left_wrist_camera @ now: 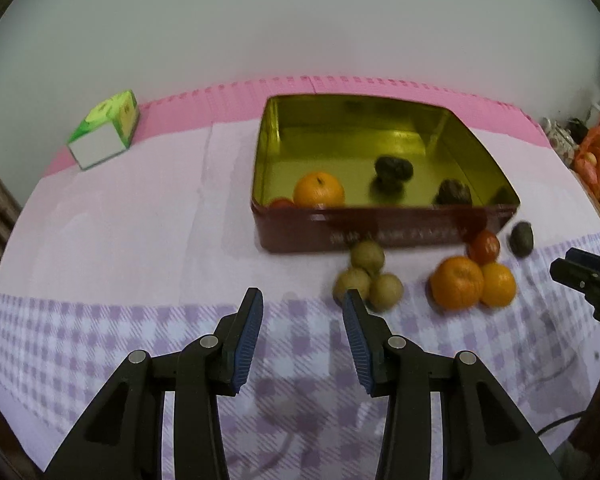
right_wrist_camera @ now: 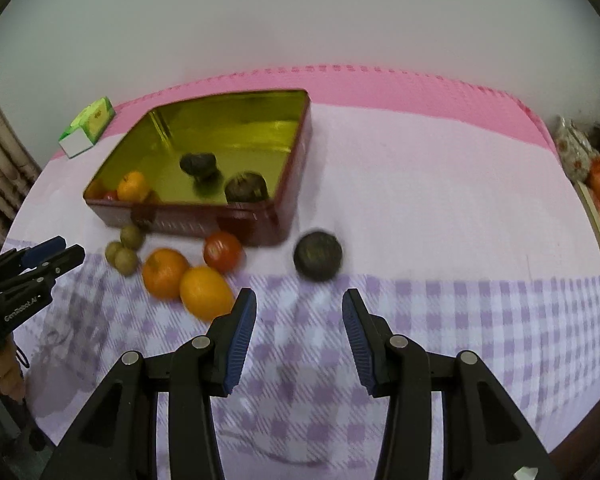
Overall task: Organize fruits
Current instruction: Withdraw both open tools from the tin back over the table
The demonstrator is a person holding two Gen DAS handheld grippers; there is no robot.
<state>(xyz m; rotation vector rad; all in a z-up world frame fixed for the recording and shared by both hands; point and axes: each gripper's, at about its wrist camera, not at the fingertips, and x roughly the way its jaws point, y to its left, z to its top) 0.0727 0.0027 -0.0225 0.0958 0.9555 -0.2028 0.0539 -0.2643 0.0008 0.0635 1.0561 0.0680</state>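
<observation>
Both wrist cams look at the same table, just from different sides. The left wrist view has the left gripper (left_wrist_camera: 302,300) at bottom center, jaws apart with nothing between them, only checked tablecloth (left_wrist_camera: 100,340) showing through the gap. The right gripper (left_wrist_camera: 580,276) pokes in at the right edge there, too little of it showing to read from that angle. The right wrist view sorts that out: the right gripper (right_wrist_camera: 300,300) sits bottom center, jaws parted and empty too. That view also catches a hand (right_wrist_camera: 0,368) at the lower left edge, which the left cam never shows.

The red tin (left_wrist_camera: 380,232) with the gold inside sits mid-frame in the left view and upper left of center in the right one. Inside it: an orange (left_wrist_camera: 319,189), a bit of something red beside it, and two dark wrinkly fruits (left_wrist_camera: 394,169).

On the cloth in front of the tin, three small greenish-brown fruits (left_wrist_camera: 367,276) are bunched together, touching. To their right are two oranges (left_wrist_camera: 474,283) pressed together with a tomato (left_wrist_camera: 484,247) just behind them. The lone dark round fruit (right_wrist_camera: 318,255) is way clearer in the right view, just above that gripper's gap; in the left view it's small, near the tin's right corner.

A green-and-white box (left_wrist_camera: 104,136) sits upper left in both views. Everything's a bit smeared with motion blur.
</observation>
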